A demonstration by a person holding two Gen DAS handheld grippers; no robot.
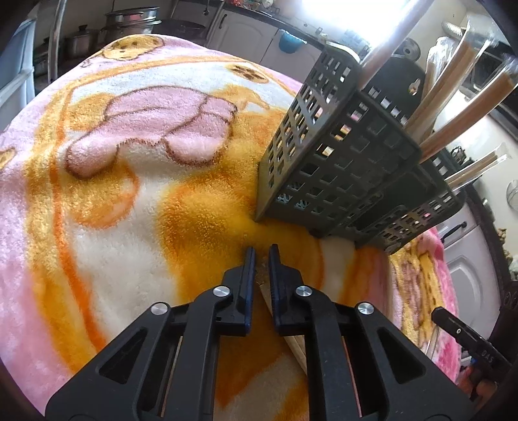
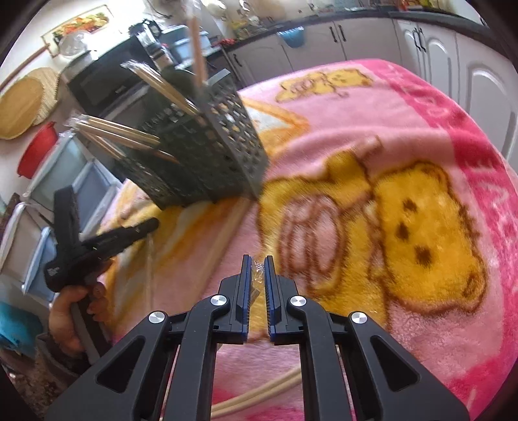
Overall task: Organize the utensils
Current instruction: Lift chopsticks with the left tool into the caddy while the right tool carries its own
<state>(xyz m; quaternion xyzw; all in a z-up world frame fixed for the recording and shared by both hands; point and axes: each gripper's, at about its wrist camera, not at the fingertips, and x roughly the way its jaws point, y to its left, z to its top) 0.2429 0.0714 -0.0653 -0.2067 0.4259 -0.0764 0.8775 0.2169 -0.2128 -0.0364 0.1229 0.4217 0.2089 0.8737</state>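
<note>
A dark grey perforated utensil holder [image 1: 340, 155] [image 2: 207, 145] stands on the fleece blanket [image 1: 129, 210] and holds several wrapped chopstick pairs [image 1: 453, 107] [image 2: 129, 136]. In the left wrist view my left gripper [image 1: 261, 256] is just in front of the holder's base, shut on a wooden chopstick pair [image 1: 293, 343] that runs back under its right finger. My right gripper [image 2: 257, 262] is shut on a plastic-wrapped chopstick pair [image 2: 257, 280] over the bear print. Its pale sticks [image 2: 255, 396] trail out below. The left gripper [image 2: 145, 226] also shows at the left, held by a hand [image 2: 71, 311].
Another stick [image 2: 226, 233] lies on the blanket from the holder's base toward me. Kitchen cabinets [image 2: 437, 55], pots [image 1: 129, 19] and a microwave [image 2: 106, 84] ring the blanket-covered surface. The right gripper [image 1: 463, 333] shows at the lower right of the left wrist view.
</note>
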